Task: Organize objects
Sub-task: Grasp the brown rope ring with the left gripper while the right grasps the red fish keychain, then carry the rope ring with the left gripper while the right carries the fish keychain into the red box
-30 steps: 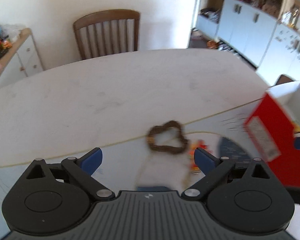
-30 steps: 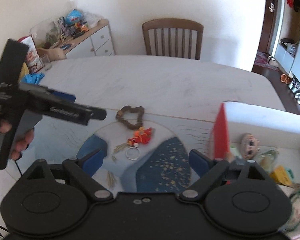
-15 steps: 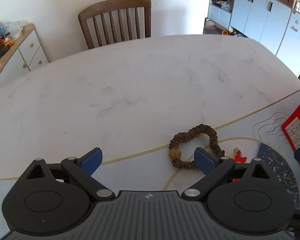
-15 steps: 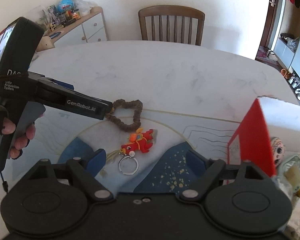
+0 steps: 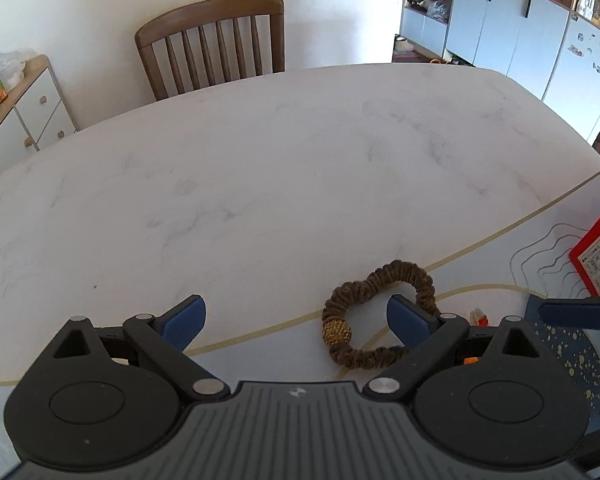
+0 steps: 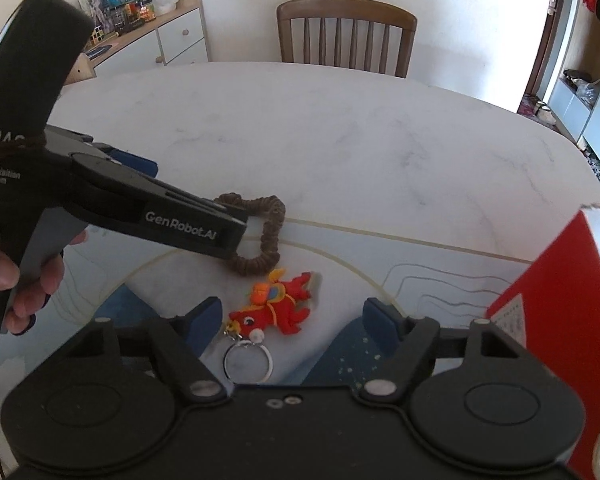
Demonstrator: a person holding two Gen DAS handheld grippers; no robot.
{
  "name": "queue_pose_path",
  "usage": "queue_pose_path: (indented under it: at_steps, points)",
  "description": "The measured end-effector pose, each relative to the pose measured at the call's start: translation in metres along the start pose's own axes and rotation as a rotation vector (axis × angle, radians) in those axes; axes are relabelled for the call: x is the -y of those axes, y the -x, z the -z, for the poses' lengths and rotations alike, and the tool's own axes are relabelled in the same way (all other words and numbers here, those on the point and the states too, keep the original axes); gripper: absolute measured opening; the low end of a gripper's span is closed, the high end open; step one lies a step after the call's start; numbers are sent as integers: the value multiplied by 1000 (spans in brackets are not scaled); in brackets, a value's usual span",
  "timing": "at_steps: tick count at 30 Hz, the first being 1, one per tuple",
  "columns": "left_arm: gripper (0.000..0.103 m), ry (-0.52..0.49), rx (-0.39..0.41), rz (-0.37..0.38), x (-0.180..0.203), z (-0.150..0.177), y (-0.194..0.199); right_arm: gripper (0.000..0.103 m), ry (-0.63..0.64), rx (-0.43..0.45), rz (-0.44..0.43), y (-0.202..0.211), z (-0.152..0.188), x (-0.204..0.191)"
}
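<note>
The right claw (image 6: 290,316) hangs low over the mat (image 6: 340,356), its jaws spread and just now narrowing around a red dragon keyring (image 6: 278,308) that lies flat between them, pads not pressing it. Just beyond it lies a brown hair tie (image 6: 266,236). The left claw (image 5: 296,318) is spread wide, its right finger (image 5: 406,320) inside the hair tie's loop (image 5: 380,312). A red box (image 6: 556,320) stands to the right. Farther off, the pale bench (image 5: 280,168) runs to a wooden chair (image 5: 216,44).
</note>
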State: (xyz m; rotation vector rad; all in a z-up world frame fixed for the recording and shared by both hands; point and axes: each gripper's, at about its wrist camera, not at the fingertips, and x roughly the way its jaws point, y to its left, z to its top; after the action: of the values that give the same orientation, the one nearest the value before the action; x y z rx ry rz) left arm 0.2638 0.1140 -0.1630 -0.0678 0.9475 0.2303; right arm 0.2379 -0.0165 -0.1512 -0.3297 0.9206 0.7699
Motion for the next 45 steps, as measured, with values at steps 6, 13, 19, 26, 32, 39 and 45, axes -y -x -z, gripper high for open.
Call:
queue_pose_path:
  at_steps: [6,13,19,26,32,39,45]
  points:
    - [81,2,4,17,1,1,-1,61,20,-8,0,-6,-2,-2]
    - [58,-7,13,64,3,2,0,53,30,-8,-4,-9,-1,-7]
    - [32,-74,24,102,16,4,3,50,11,-17,-14,-10,0,-9]
    - [14,-84,22,129,19,5,3,38,-29,-9,-41,-11,0,-6]
    - [13,-51,13,137,16,7,5,36,-65,-1,-30,-7,4,4]
    - [12,4,-8,150,12,17,19,36,-101,9,-34,14,11,9]
    - [12,31,-14,167,13,25,43,36,-101,12,-60,45,17,11]
